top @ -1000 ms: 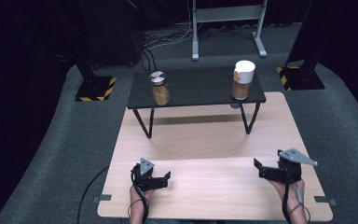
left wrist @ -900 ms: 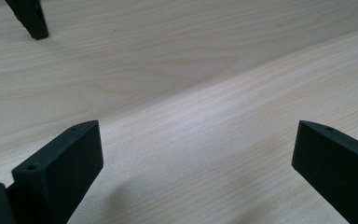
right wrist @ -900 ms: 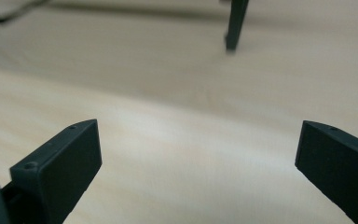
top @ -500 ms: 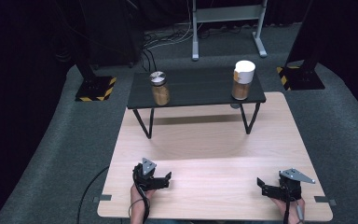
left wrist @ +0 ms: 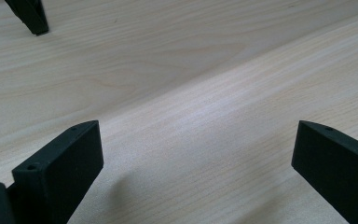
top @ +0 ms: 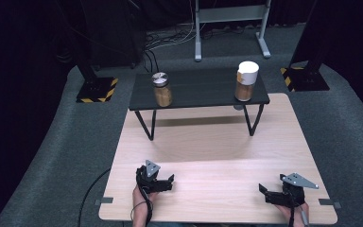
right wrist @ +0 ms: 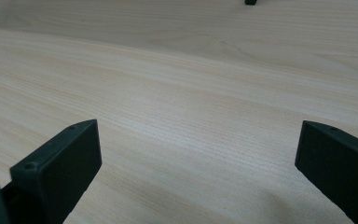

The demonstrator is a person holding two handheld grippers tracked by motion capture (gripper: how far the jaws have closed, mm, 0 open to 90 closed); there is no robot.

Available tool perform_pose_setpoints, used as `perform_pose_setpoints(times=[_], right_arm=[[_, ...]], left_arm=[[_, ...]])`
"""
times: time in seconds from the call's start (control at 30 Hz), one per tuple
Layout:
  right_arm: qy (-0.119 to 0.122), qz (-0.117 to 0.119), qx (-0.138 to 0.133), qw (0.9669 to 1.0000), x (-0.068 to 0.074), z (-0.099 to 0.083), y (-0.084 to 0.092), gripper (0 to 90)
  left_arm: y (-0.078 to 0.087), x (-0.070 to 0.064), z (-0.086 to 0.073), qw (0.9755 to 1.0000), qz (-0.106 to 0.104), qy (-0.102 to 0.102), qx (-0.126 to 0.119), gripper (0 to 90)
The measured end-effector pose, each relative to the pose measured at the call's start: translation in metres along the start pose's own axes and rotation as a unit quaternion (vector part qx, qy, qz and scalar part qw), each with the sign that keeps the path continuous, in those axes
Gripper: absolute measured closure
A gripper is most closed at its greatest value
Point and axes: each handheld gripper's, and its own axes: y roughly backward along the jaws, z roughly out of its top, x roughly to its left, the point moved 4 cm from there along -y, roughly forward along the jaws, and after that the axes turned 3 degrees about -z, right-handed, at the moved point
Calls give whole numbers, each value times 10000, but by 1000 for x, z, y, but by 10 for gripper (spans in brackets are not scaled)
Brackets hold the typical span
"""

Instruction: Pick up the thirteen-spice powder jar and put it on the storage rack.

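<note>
A: From the high view, where do things stand?

B: The left hand-held gripper (top: 169,181) rests low on the near left part of the wooden bench (top: 208,142), jaws apart and holding nothing. The right hand-held gripper (top: 263,193) sits at the near right corner, jaws also apart and empty. Both are well apart from the jars.

A: And the jars?

B: The left jar (top: 162,89), with a metal lid, stands upright on the left part of the black shelf (top: 198,90) at the far end of the bench. The right jar (top: 246,81), with a white lid, stands upright on the right part of that shelf.

A: Anything different from a second ago?

B: The right hand-held gripper has dropped back toward the person and now lies closer to the near edge. The left one has barely shifted. Both jars are where they were.

A: What does the left gripper view give?

B: Its two black jaws stand wide apart over bare wood grain, and a dark shelf leg (left wrist: 30,16) shows at the top left.

A: And the right gripper view?

B: Much the same: jaws wide apart above pale wood, nothing between them, and a small dark foot (right wrist: 250,2) at the top edge.
</note>
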Motion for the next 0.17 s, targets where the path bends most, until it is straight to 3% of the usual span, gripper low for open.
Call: perform_pose_setpoints(times=[0.17], right_arm=[[93, 25, -23, 10000, 1, -1, 0, 0]], left_arm=[[0, -1, 1, 10000, 28, -13, 27, 17]])
